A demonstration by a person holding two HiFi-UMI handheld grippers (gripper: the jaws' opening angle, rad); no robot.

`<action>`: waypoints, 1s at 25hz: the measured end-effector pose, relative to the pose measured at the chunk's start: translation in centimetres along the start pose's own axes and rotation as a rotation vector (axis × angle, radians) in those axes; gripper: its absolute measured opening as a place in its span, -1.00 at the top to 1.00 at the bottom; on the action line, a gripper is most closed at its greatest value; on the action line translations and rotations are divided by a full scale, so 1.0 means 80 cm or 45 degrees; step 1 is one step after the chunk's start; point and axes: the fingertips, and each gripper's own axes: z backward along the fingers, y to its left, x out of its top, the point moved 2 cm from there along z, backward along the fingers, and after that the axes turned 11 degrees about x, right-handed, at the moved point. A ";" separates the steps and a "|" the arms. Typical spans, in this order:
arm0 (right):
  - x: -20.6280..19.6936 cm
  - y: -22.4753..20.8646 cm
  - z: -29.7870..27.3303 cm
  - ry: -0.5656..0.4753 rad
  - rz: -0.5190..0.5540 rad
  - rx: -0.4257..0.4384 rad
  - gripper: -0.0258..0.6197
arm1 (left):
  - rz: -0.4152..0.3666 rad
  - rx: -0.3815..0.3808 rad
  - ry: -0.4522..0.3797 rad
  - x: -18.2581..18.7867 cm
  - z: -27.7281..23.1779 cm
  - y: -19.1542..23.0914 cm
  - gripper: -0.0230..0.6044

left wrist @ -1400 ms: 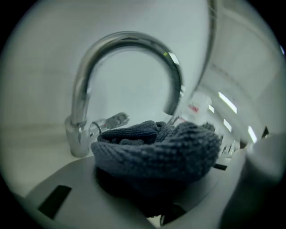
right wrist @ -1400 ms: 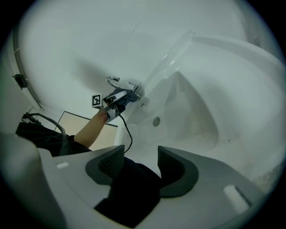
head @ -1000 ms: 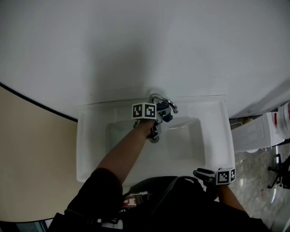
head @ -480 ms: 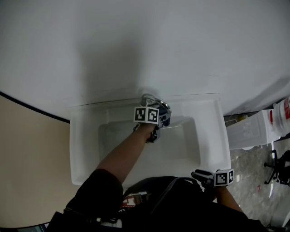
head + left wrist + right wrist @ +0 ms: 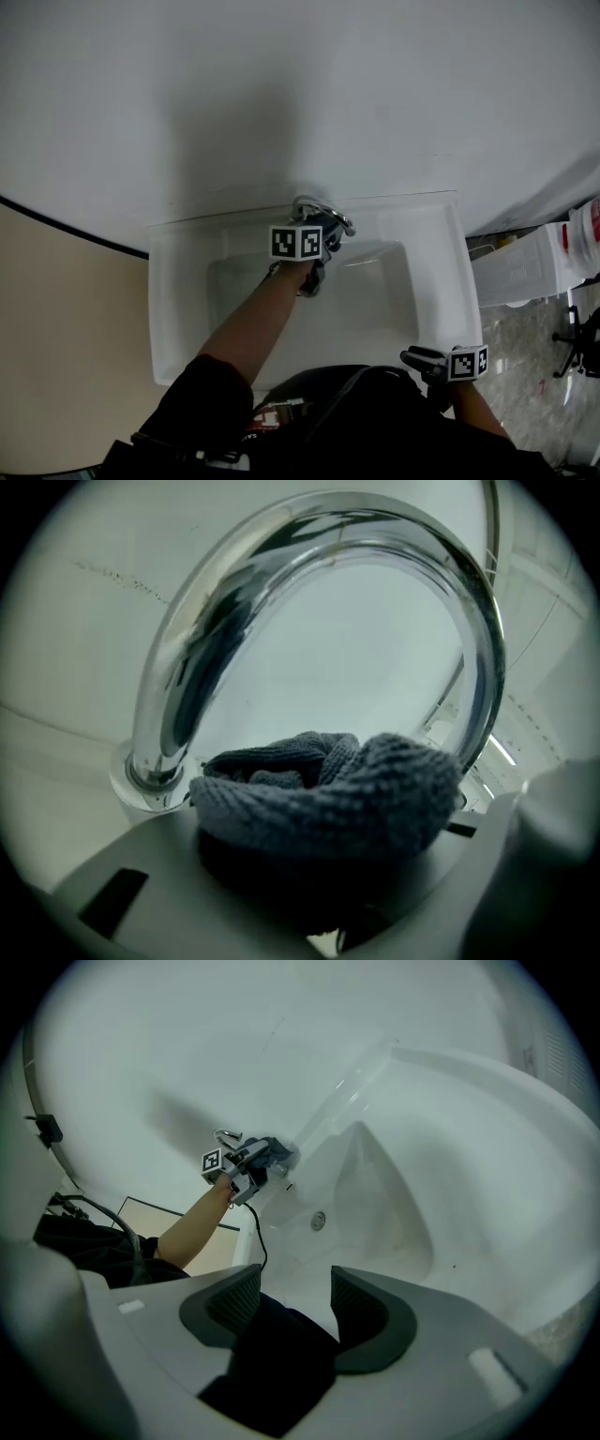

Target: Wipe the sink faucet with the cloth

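One wipe underway: L gripper [image 5: 319, 246] clenches cloth [image 5: 328, 794] at faucet [image 5: 173, 682]; R gripper [image 5: 295, 1286], 5 o'clock, gapes empty. Next: rub along arch.

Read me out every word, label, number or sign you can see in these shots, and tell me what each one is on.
No readable words or numbers anywhere.
Marker cube on the left gripper: black-and-white square patterns, not text.
Marker cube on the right gripper: the same.
White container at the right edge: red marking, too blurred to read.
Red-and-white patch on the person's dark clothing: too small and blurred to read.
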 end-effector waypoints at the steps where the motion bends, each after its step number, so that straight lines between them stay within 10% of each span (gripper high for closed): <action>1: 0.001 0.002 -0.001 0.001 0.005 0.004 0.22 | 0.012 0.000 -0.001 0.002 0.000 0.001 0.53; 17: -0.014 0.014 0.001 0.004 0.037 0.002 0.22 | 0.165 0.077 0.228 -0.029 -0.010 0.021 0.51; 25: -0.014 0.008 0.006 -0.014 0.034 0.008 0.22 | -0.375 0.172 -0.060 0.019 0.087 0.007 0.51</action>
